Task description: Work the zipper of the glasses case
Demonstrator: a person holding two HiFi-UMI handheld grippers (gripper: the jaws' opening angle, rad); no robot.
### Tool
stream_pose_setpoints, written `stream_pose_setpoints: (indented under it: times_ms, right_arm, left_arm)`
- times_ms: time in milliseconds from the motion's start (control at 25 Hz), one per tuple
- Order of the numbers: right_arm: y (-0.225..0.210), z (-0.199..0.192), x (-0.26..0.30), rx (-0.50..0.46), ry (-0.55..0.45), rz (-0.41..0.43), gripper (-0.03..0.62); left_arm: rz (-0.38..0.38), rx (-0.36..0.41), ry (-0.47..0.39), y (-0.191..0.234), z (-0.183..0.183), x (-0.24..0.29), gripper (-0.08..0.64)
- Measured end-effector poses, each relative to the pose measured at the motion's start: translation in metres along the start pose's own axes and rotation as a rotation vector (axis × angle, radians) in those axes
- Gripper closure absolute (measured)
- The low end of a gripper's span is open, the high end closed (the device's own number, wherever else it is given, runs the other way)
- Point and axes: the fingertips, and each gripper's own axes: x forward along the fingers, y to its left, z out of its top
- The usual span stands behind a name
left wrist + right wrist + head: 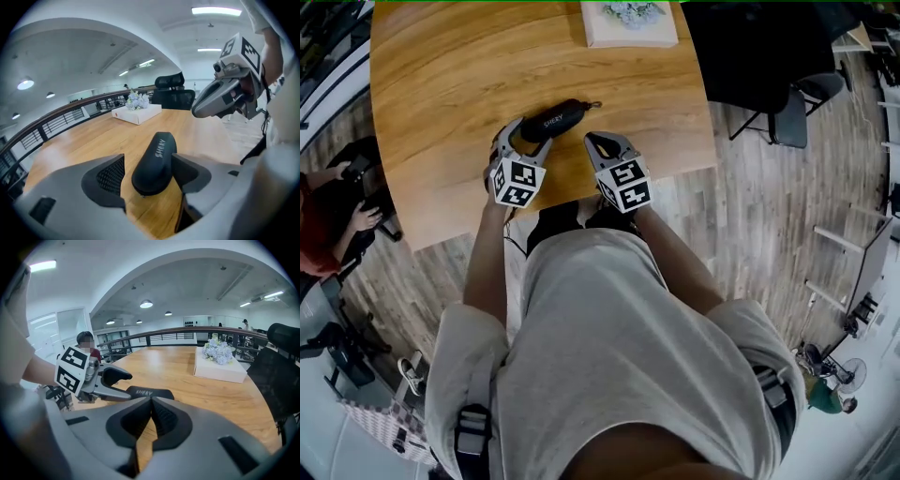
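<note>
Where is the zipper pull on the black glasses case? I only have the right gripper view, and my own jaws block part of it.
Observer: The head view shows the small zipper pull sticking out of the far end of the black oblong glasses case with white lettering.
Operator: Is the left hand-held gripper clamped on it?
Observer: No. Its own view shows the case's near end between open jaws, with a gap at the left pad.
Operator: Is my right hand-held gripper touching the case?
Observer: No. The head view shows bare wooden table between them.
</note>
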Motion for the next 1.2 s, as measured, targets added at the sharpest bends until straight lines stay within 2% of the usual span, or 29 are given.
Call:
stream_pose_setpoints:
  times_ms: [120,320,400,480,600,920,1200]
  right_arm:
    - [0.001,0.008,-0.013,-0.026,-0.05,0.007,0.566]
    - [0.001,0.029,-0.052,-0.105,-0.144,0.016,0.566]
    - [0.0,0.045,-0.069,-0.136,-0.205,0.019,0.566]
    - [-0.003,0.062,-0.087,-0.159,-0.27,0.021,0.566]
    - [-0.007,0.08,-0.12,-0.176,-0.348,0.023,0.566]
    - [-0.017,0.106,-0.201,-0.208,-0.477,0.029,0.567]
    - [-0.015,0.124,-0.244,-0.228,-0.566,0.025,0.568]
  left_arm:
    - [0.087,-0.106,-0.006,-0.006,0.005,-0.023,0.268]
    - [0.251,-0.339,-0.061,-0.028,0.033,-0.07,0.27]
    - [0.314,-0.423,-0.092,-0.038,0.048,-0.088,0.326]
    - [0.387,-0.478,-0.126,-0.046,0.065,-0.104,0.432]
    - [0.485,-0.478,-0.18,-0.061,0.097,-0.128,0.522]
    - [0.603,-0.441,-0.332,-0.087,0.172,-0.183,0.535]
    - [0.635,-0.409,-0.435,-0.101,0.217,-0.207,0.535]
